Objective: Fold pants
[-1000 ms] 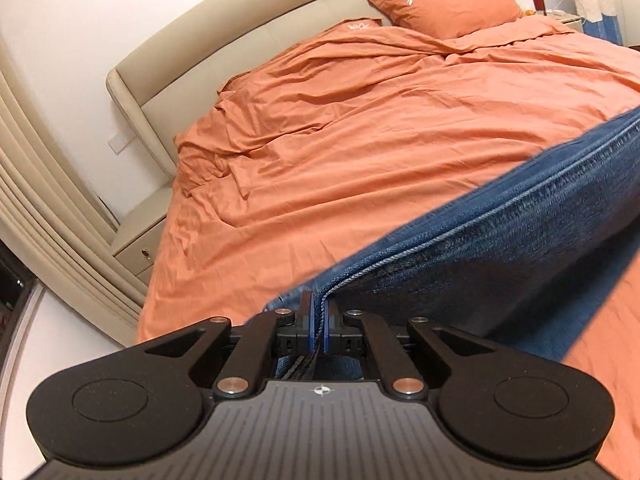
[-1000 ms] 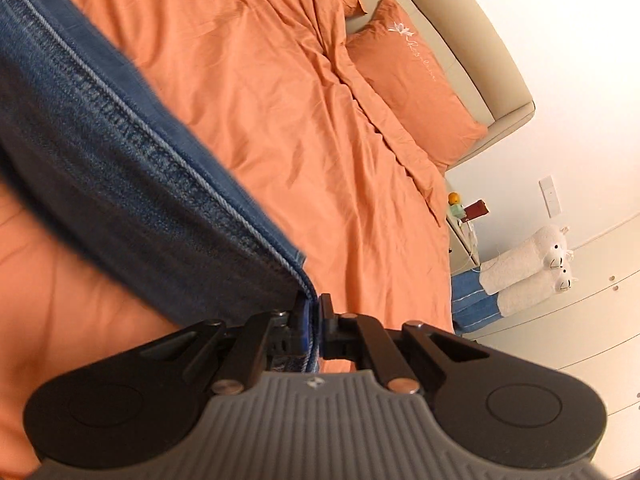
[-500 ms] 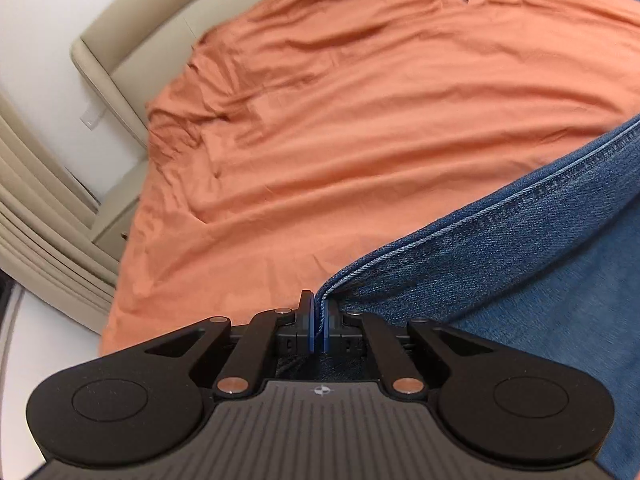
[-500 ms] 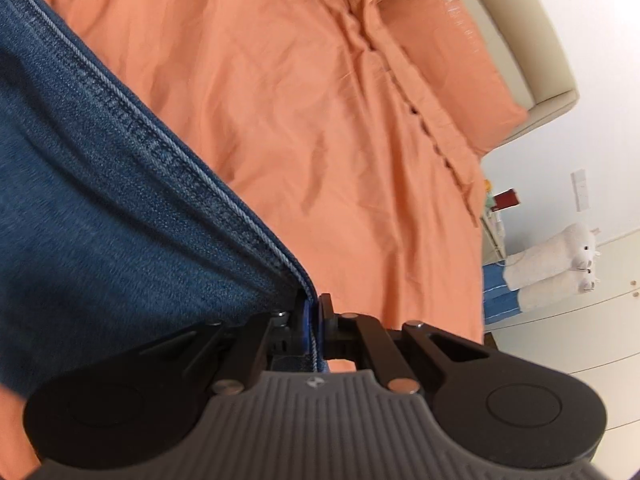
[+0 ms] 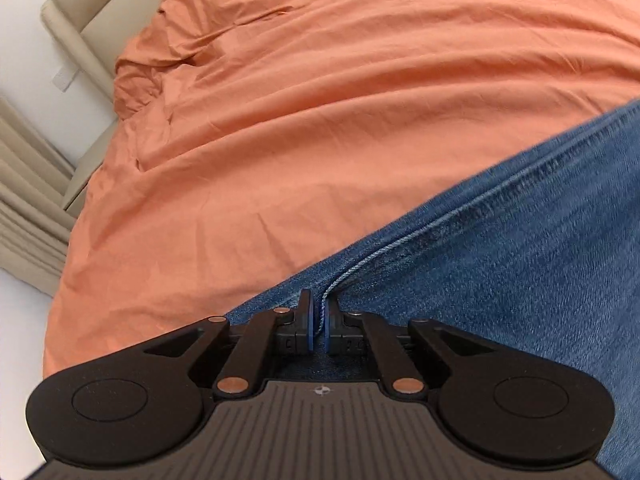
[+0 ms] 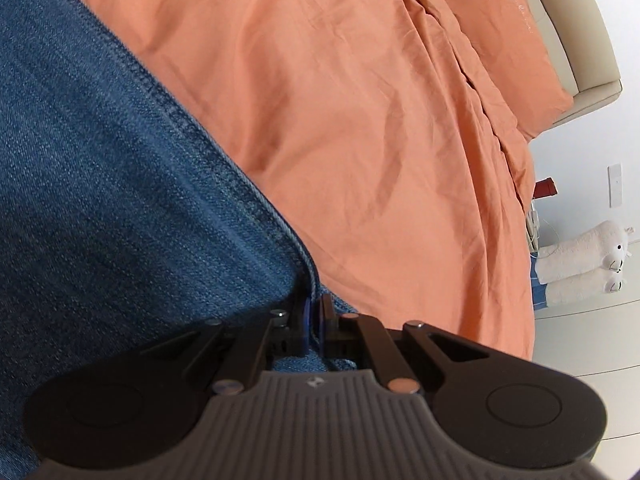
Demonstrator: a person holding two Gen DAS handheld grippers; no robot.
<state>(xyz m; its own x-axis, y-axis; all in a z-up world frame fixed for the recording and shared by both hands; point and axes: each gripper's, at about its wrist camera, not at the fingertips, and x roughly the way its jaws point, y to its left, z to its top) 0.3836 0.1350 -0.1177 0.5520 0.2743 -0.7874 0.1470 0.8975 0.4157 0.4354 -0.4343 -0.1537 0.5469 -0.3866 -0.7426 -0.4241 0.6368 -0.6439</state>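
The pants are blue denim jeans (image 5: pixel 520 248) lying on an orange bedsheet (image 5: pixel 320 100). In the left wrist view they fill the lower right. My left gripper (image 5: pixel 319 316) is shut on their stitched edge at a corner. In the right wrist view the jeans (image 6: pixel 100 200) fill the left side, with a seamed edge running diagonally. My right gripper (image 6: pixel 314 320) is shut on the other corner of that edge, low over the sheet (image 6: pixel 380 120).
A beige padded headboard (image 5: pixel 80 12) and curtains (image 5: pixel 28 220) stand at the left. An orange pillow (image 6: pixel 500 32) lies at the bed's head. White plush toys (image 6: pixel 580 264) and a bedside table with small items (image 6: pixel 540 208) are off the bed's right side.
Both grippers have come down and forward with the jeans edge. The denim now lies flatter on the sheet and fills more of each view. The pillows and headboard have slid out of the top.
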